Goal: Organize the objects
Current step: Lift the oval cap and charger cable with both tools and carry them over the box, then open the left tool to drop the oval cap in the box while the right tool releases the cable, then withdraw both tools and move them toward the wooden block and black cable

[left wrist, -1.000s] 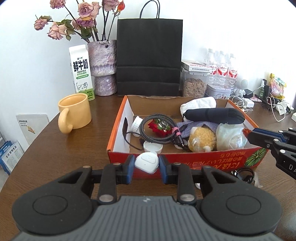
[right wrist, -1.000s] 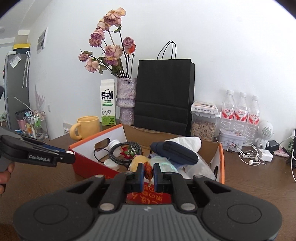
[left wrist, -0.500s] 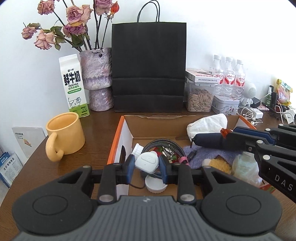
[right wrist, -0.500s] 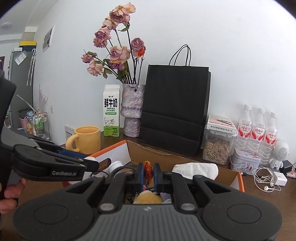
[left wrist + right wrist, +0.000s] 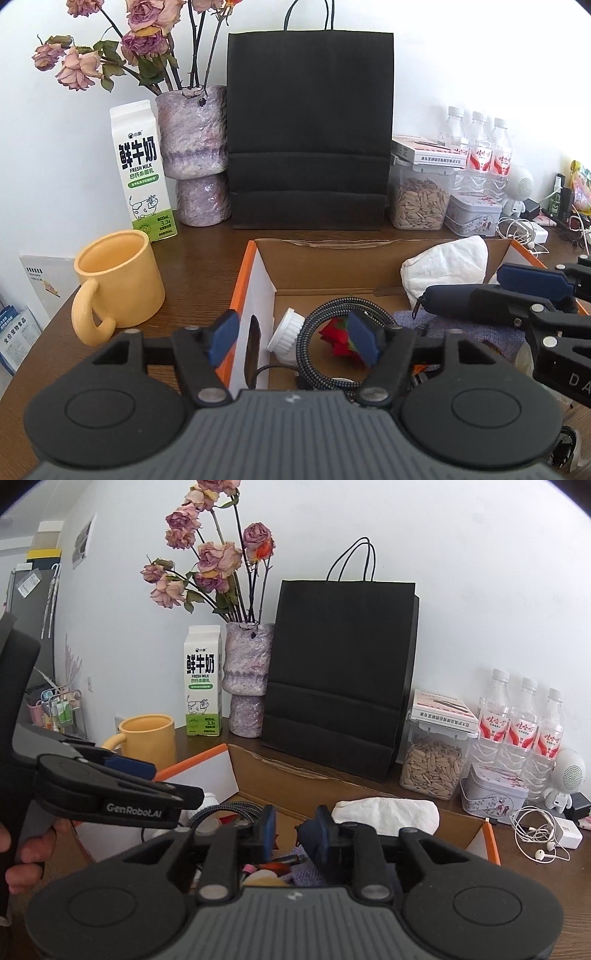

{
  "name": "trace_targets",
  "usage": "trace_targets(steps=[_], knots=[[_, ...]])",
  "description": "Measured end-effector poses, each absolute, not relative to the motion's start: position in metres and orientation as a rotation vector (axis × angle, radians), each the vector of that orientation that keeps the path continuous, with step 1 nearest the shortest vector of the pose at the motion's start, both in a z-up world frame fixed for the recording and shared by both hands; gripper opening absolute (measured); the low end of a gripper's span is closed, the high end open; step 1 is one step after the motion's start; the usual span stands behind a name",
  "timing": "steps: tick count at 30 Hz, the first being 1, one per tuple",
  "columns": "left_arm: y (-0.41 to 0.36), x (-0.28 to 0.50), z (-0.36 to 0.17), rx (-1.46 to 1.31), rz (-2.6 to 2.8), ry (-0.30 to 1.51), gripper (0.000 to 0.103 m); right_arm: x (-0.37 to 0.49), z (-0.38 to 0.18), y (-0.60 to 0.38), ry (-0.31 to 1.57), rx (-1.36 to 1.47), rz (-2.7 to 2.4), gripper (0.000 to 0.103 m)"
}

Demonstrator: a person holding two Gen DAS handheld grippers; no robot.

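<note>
I have both grippers over the open orange-and-white cardboard box (image 5: 255, 295) on the brown wooden surface (image 5: 207, 258). My left gripper (image 5: 293, 341) has its jaws spread wide and opening, nothing pressed between the blue pads; through the gap I see a coiled black braided cable (image 5: 314, 347), a red artificial flower (image 5: 338, 338) inside the coil, and a small white ribbed cap (image 5: 286, 332) lying against the box's left wall. My right gripper (image 5: 294, 832) has its jaws at a narrow gap and opening, and I see nothing gripped between them; below sit a purple cloth (image 5: 308, 873) and some small bits I cannot make out. A crumpled white tissue (image 5: 447, 266) and a dark navy pouch (image 5: 458, 299) lie toward the box's right side. Outside the box, a yellow ceramic mug (image 5: 118, 284) stands to its left, with a white milk carton (image 5: 142, 170), a mottled purple vase of dried roses (image 5: 194, 155) and a black paper bag (image 5: 308, 129) along the wall behind.
</note>
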State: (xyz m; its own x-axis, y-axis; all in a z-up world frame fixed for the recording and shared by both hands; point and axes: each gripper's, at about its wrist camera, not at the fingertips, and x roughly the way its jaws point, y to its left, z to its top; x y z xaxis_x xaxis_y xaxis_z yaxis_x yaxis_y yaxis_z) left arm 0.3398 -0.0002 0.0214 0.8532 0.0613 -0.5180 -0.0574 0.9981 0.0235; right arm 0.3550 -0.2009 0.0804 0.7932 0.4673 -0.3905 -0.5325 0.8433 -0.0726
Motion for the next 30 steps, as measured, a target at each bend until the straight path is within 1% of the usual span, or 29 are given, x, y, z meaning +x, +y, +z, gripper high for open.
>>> trace_targets(steps=[1, 2, 3, 4, 5, 7, 14, 22, 30], knots=[[0.0, 0.338, 0.022, 0.007, 0.068, 0.539, 0.088, 0.354, 0.081, -0.202, 0.367, -0.18, 0.535, 0.04], [0.0, 0.336, 0.024, 0.01, 0.072, 0.53, 0.095, 0.353, 0.083, -0.204, 0.363, -0.178, 0.532, 0.049], [-0.001, 0.334, 0.025, 0.013, 0.076, 0.523, 0.1, 0.351, 0.084, -0.205, 0.358, -0.177, 0.528, 0.054], [-0.001, 0.332, 0.027, 0.013, 0.081, 0.516, 0.103, 0.349, 0.086, -0.206, 0.348, -0.175, 0.524, 0.066], [-0.001, 0.33, 0.028, 0.013, 0.084, 0.515, 0.103, 0.346, 0.088, -0.208, 0.338, -0.171, 0.52, 0.08], [-0.002, 0.326, 0.031, 0.01, 0.082, 0.519, 0.103, 0.34, 0.092, -0.212, 0.318, -0.164, 0.513, 0.095], [-0.011, 0.304, 0.043, 0.024, 0.086, 0.518, 0.103, 0.315, 0.101, -0.229, 0.305, -0.146, 0.503, 0.103], [-0.025, 0.27, 0.05, 0.022, 0.077, 0.533, 0.103, 0.278, 0.104, -0.257, 0.319, -0.157, 0.478, 0.103], [-0.04, 0.235, 0.034, 0.028, 0.052, 0.588, 0.103, 0.247, 0.089, -0.286, 0.377, -0.182, 0.46, 0.103]])
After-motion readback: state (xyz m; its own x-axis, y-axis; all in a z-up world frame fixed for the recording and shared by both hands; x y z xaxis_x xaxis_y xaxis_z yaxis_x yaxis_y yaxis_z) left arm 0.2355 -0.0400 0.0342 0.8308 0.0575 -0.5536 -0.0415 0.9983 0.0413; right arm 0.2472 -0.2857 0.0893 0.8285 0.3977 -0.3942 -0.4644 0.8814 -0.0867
